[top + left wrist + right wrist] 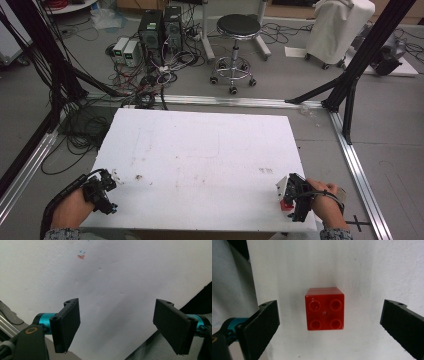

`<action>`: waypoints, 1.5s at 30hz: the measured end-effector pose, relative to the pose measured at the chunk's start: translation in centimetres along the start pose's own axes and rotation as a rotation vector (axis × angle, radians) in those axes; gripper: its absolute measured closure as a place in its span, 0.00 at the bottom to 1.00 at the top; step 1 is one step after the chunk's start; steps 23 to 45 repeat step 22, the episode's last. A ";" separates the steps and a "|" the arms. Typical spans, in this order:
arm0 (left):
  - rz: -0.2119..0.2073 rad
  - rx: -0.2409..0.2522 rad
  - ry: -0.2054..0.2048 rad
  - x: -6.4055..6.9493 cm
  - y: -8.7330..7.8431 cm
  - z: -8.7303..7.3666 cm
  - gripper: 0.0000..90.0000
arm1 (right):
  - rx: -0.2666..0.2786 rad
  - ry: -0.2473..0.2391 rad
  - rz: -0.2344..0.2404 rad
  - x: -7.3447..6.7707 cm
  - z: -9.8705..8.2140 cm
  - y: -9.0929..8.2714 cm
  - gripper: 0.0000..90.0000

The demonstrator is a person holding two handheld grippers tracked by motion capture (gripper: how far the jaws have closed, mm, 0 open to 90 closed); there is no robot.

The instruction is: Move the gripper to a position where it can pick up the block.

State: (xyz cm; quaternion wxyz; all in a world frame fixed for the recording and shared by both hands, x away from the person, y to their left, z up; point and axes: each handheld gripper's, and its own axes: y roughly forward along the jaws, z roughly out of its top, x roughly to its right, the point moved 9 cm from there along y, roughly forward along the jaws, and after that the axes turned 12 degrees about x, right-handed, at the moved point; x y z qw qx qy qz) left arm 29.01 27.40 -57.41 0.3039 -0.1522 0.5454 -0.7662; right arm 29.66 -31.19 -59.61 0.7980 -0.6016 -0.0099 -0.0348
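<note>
Black jaws rise from the bottom of the right gripper view, spread wide apart with the red brick standing between them and touching neither. That brick is a small square block with four round studs facing the camera (two rows of two), and it sits on the white table. Seen from the high view, the right gripper is held in the person's right hand at the near right corner of the table, and the brick shows as a spot of red under the gripper's front end, close to the table's near edge.

Over at the near left corner, the left gripper is held in the left hand, with its black cable looping back along the wrist. Its own view shows both jaws well apart, with bare white tabletop between them and a small orange and blue mark farther off on the surface.

Beyond the table, on the grey floor, stand a black round stool on castors, two dark computer towers amid tangled cables, and a white covered object at the upper right.
</note>
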 end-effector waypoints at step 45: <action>0.004 0.008 -0.003 0.0 0.1 0.1 0.24 | 0.023 0.029 0.015 0.1 -0.7 1.7 0.02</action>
